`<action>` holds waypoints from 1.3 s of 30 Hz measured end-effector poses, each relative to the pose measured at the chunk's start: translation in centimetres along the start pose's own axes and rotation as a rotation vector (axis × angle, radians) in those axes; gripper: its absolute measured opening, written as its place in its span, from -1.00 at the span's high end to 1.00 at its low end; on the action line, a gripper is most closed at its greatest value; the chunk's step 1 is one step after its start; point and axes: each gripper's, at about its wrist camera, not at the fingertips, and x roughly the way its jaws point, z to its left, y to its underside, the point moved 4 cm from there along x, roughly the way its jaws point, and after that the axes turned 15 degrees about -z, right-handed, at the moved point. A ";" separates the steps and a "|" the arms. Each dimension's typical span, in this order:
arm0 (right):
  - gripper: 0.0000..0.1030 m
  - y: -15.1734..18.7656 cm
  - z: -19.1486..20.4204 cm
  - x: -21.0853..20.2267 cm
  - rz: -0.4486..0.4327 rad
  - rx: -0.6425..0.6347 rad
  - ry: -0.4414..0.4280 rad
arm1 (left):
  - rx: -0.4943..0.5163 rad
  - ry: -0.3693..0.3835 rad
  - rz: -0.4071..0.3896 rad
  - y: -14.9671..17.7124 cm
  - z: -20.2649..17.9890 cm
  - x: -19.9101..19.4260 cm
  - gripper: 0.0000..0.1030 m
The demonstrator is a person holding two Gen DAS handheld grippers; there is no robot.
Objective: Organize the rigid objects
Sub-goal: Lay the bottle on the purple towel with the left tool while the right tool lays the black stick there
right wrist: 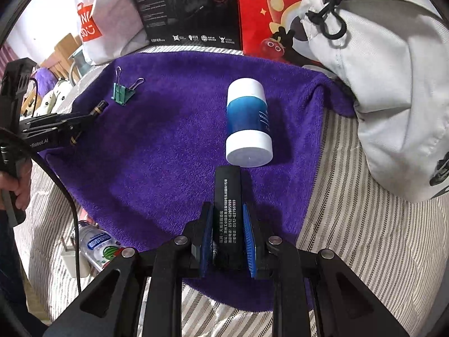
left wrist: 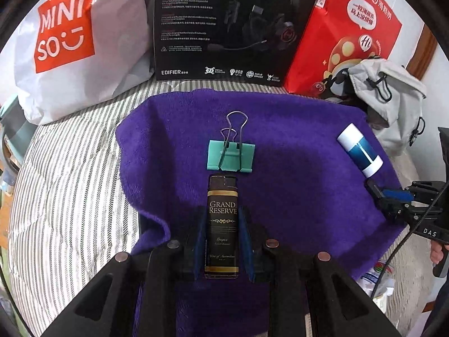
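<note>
A: Purple towel [left wrist: 294, 151] first, the biggest thing in play, spread over a striped bed [left wrist: 70, 168]. Behind it stand a white MINISO bag [left wrist: 70, 42], a black EDIFIER headset box [left wrist: 224, 28] and a red box [left wrist: 350, 28] with a mushroom cartoon; a pale grey backpack [right wrist: 378, 84] slumps at the right.

B: And on the towel?

A: A blue tube with white caps [right wrist: 248, 123] lies just ahead of the right gripper [right wrist: 228, 238]. A mint binder clip [left wrist: 230, 157] lies just ahead of the left gripper [left wrist: 223, 241].

B: What are the grippers doing?

A: Each is clamped on something. The left one holds a small dark bottle [left wrist: 223, 224] labelled "GRAND RESERVE", with "Wine of Australia" lower down. The right one holds a slim black box [right wrist: 227, 213] printed with Chinese text and the numbers 0512-62805999 and 0512-62766999.

B: What could go wrong?

A: The bottle is smooth and only pinched at its sides, so I'd guess it could slide out if tilted. Its tip is close to the clip; pushing forward would likely shove the clip along the towel. Likewise the black box nearly meets the tube, which is round and could roll away on a nudge.

B: Anything smaller?

A: Off the towel's near edge, a clear bottle with a watermelon label [right wrist: 98, 247] and a white plug [right wrist: 70, 255]. The tube's print seems to begin "Vase", but it is cut off.
</note>
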 end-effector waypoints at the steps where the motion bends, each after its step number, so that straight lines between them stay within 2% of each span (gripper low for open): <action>1: 0.58 0.0 0.0 0.1 0.001 -0.001 0.001 | 0.007 -0.008 0.003 0.0 0.1 0.2 0.56; 10: 0.54 0.0 0.0 0.1 -0.005 -0.001 -0.003 | 0.081 -0.040 0.011 0.5 -0.6 0.8 0.52; 12: 0.52 0.1 0.1 0.0 -0.002 -0.001 -0.003 | 0.082 -0.038 0.010 0.6 -0.6 0.7 0.45; 14: 0.49 0.2 0.2 -0.2 -0.001 0.003 -0.007 | 0.070 -0.013 0.015 0.9 -0.9 0.4 0.12; 16: 0.42 0.4 0.3 -0.7 -0.002 0.010 -0.009 | 0.060 -0.008 0.012 1.3 -1.1 0.0 0.04; 20: 0.40 0.5 0.1 -2.2 -0.022 0.036 -0.003 | 0.030 -0.060 0.023 1.5 -0.9 -0.8 0.06; 22: 0.39 0.6 0.0 -3.5 -0.042 0.047 0.003 | 0.013 -0.070 -0.004 1.1 -0.9 -2.6 0.08; 26: 0.29 1.1 0.0 -6.7 -0.090 0.068 0.006 | 0.049 -0.050 -0.058 1.2 -3.0 -6.8 0.08; 29: 0.28 1.8 0.4 -9.0 -0.125 0.084 -0.001 | 0.091 -0.017 -0.047 2.8 -5.2 -8.5 0.07; 35: 0.25 4.2 1.5 -12.2 -0.140 0.089 -0.020 | 0.073 -0.008 0.025 7.4 -6.5 -7.9 0.07; 37: 0.25 5.2 1.9 -12.5 -0.128 0.085 -0.018 | 0.052 0.025 0.029 8.1 -6.9 -7.4 0.07; 39: 0.25 6.1 2.1 -12.7 -0.115 0.090 -0.017 | 0.053 0.015 0.034 8.5 -7.4 -7.1 0.07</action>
